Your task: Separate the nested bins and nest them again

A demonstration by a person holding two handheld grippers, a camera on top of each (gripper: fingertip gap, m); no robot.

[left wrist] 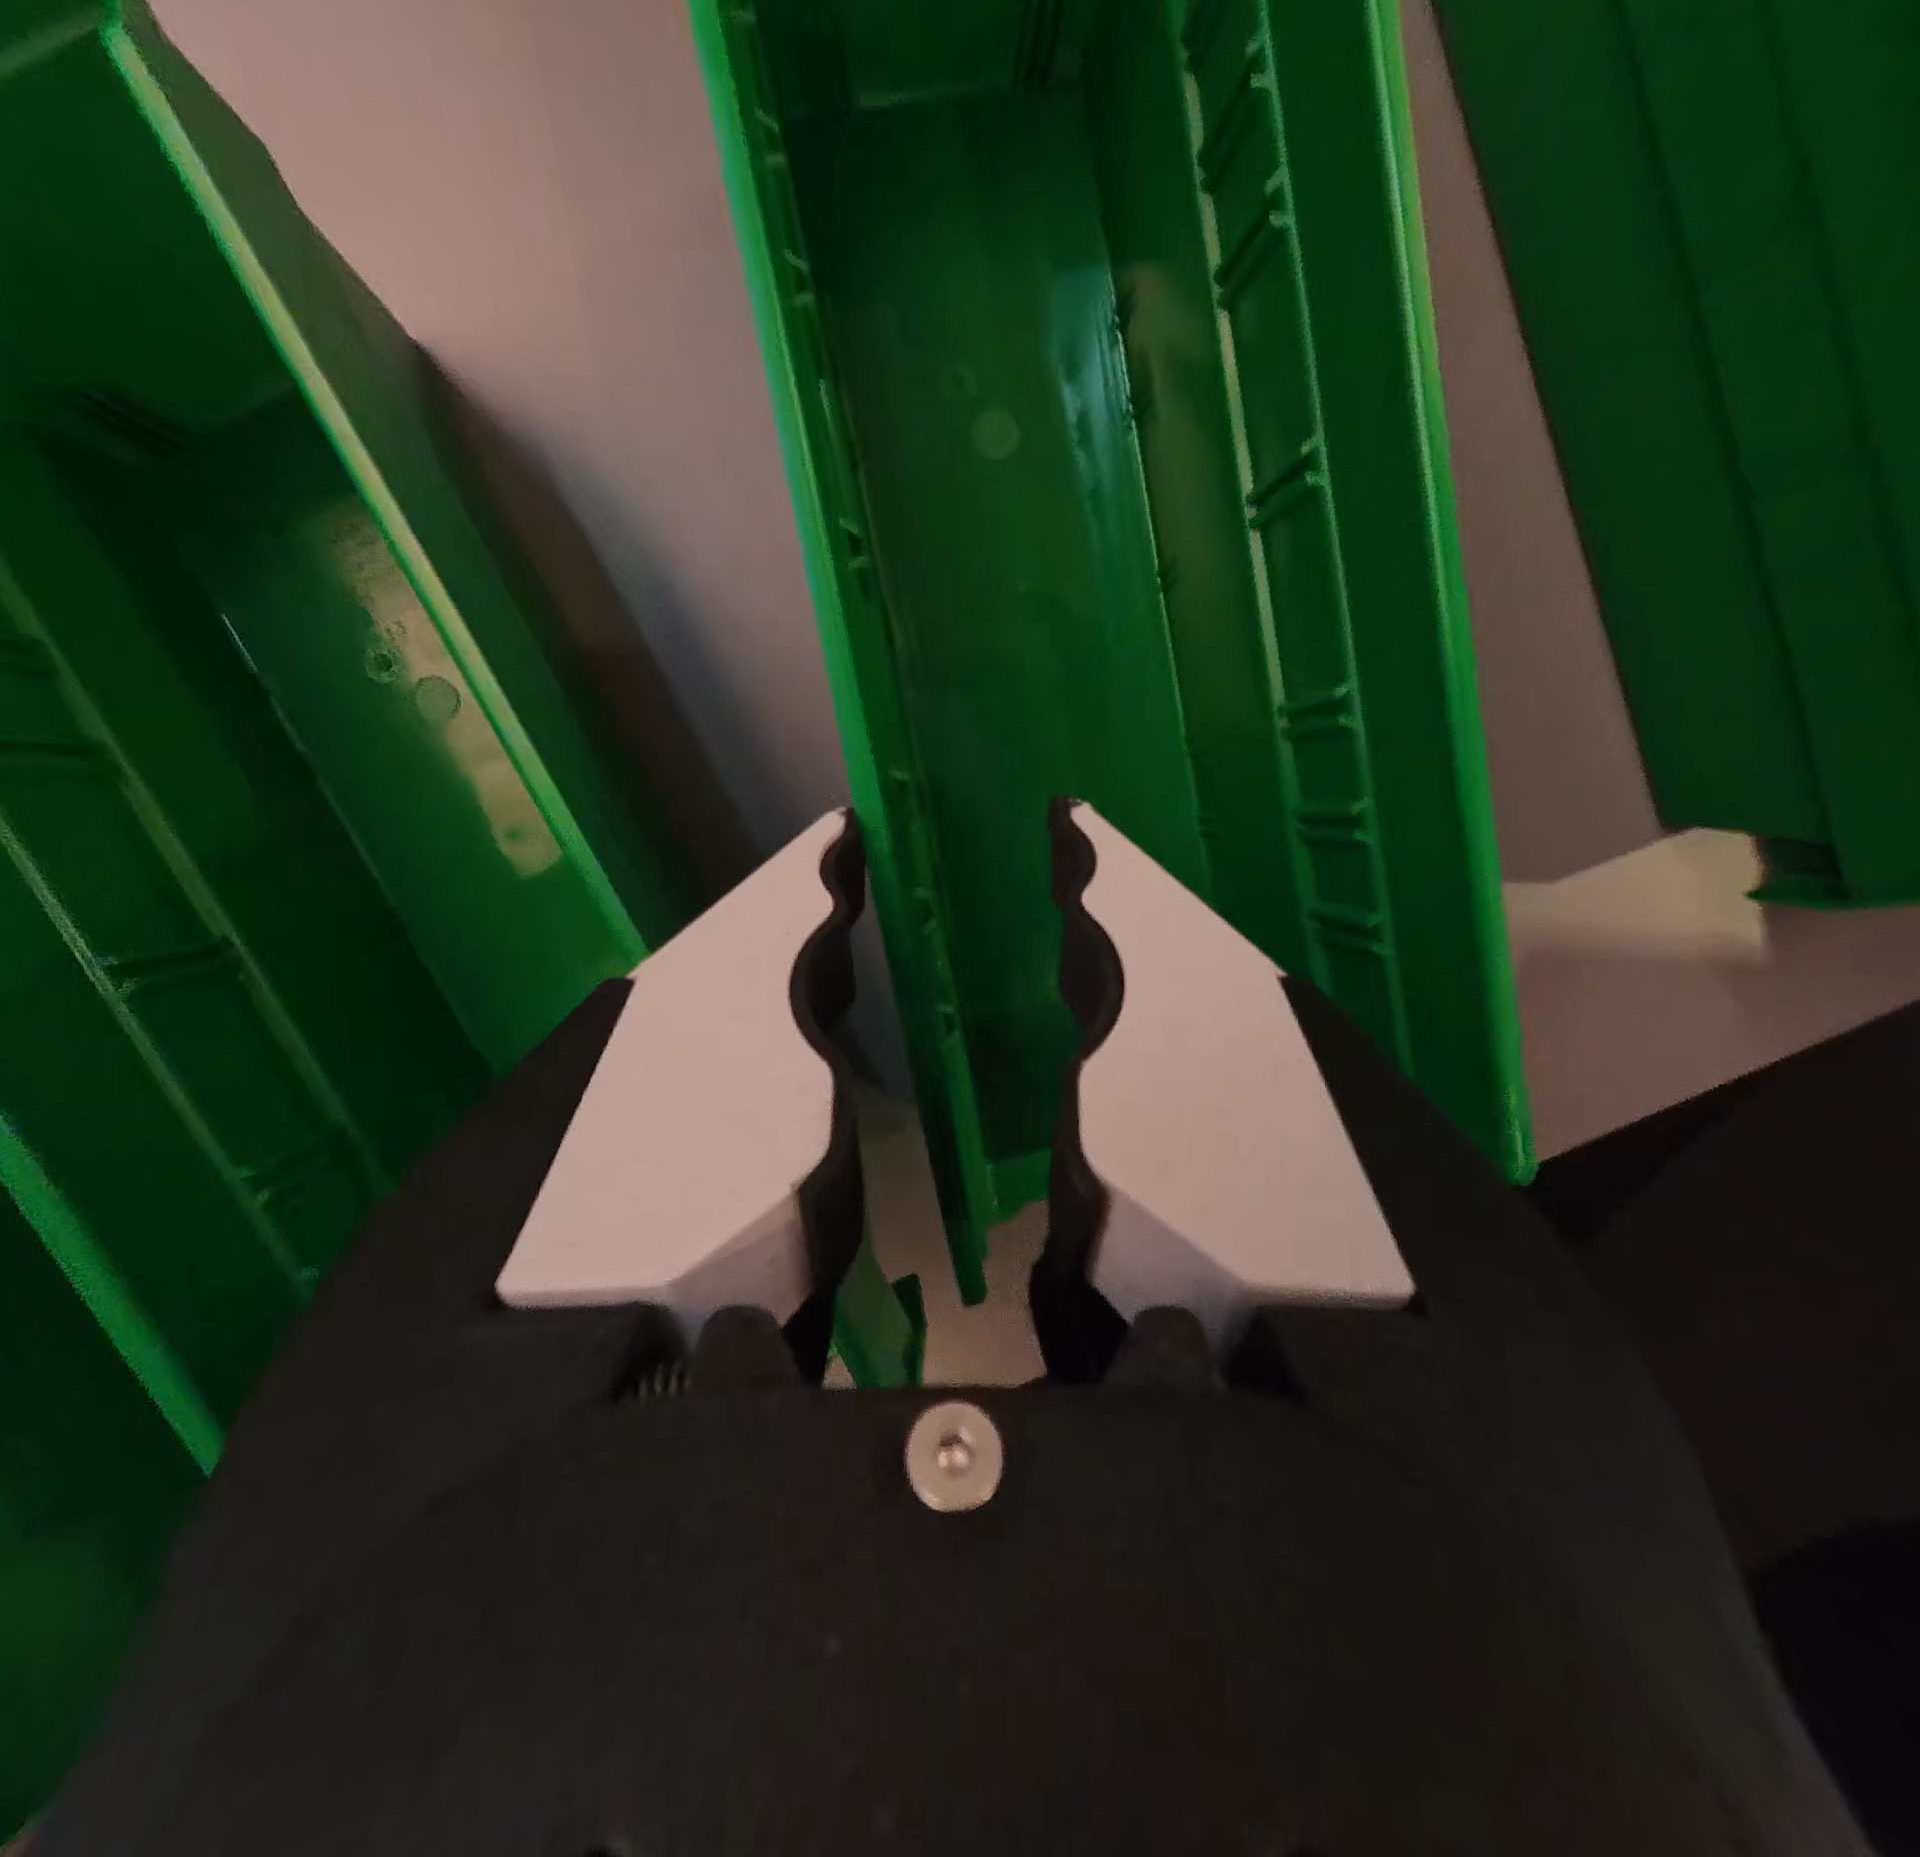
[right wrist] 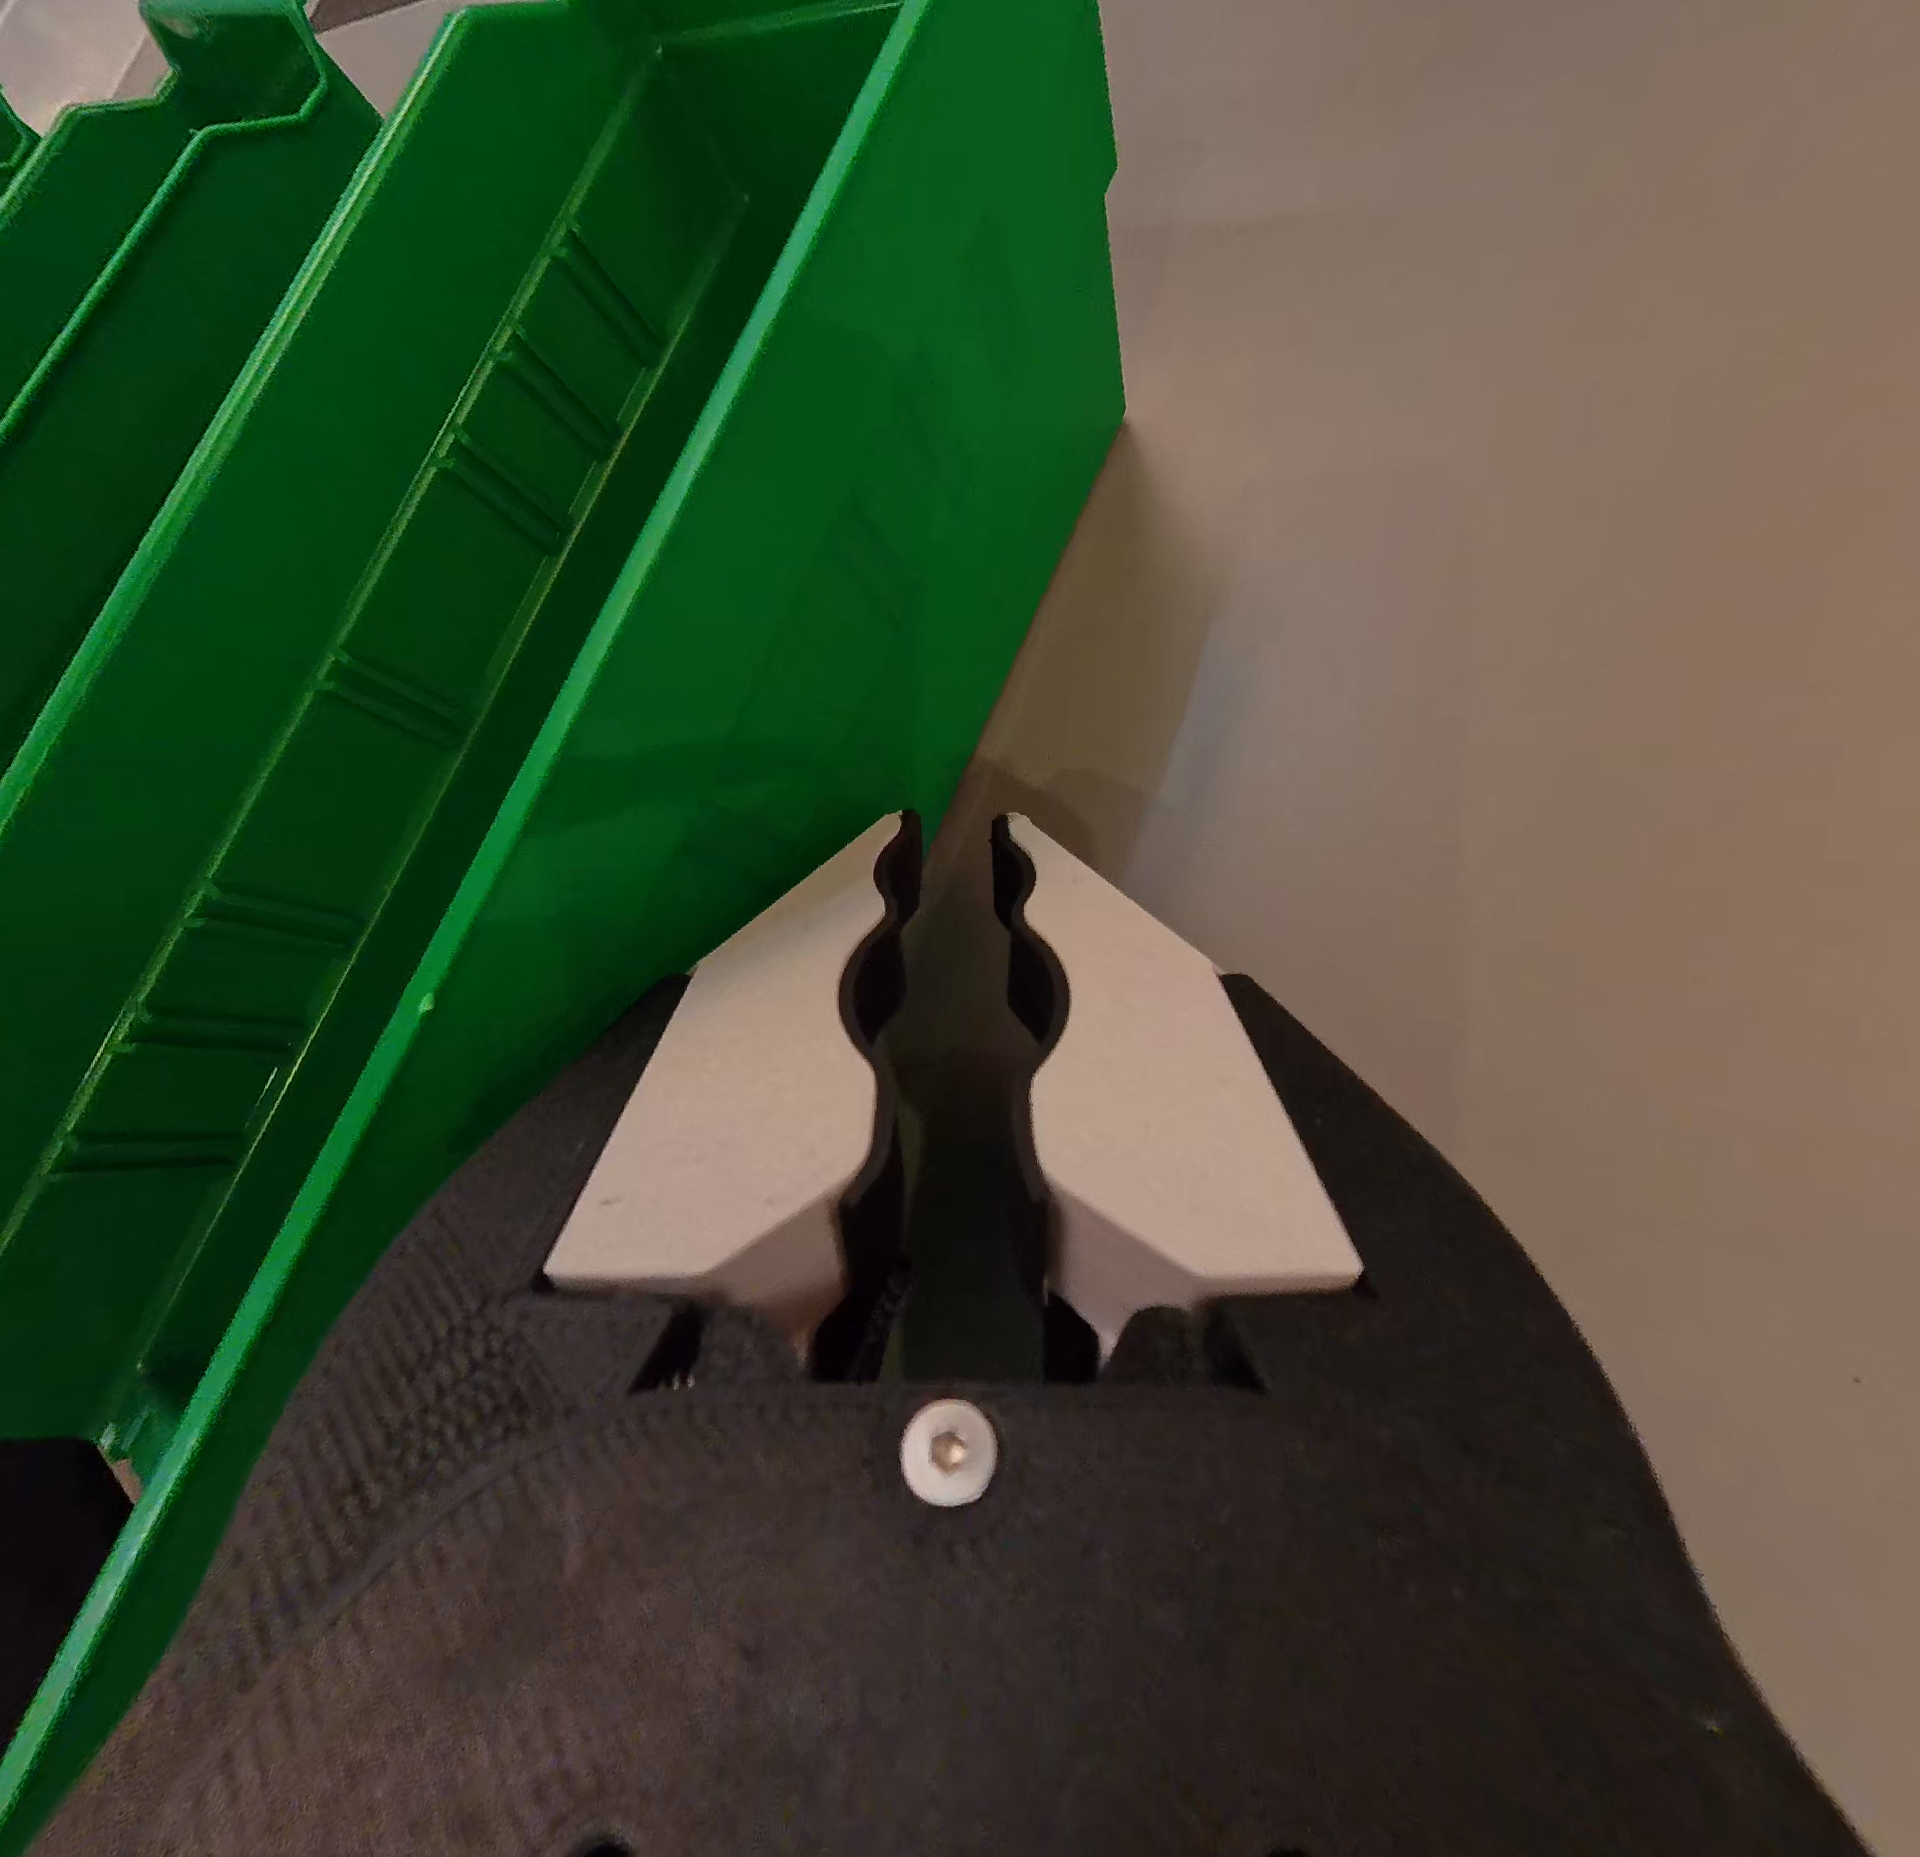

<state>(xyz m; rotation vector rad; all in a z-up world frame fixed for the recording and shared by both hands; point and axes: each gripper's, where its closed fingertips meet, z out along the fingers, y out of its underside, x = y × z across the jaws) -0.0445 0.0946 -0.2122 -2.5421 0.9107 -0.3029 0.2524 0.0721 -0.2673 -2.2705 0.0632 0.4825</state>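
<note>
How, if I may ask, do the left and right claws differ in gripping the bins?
The left claw gapes wider, loosely straddling the middle bin's wall; the right claw is narrower, the end bin's wall filling its gap. Left claw faces bin interior, right claw an outer side. Both are white-fingered.

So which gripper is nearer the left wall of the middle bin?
Left. The left gripper straddles that wall of the middle bin, one of its fingers either side. The right gripper sits at the outer side of another green bin.
</note>
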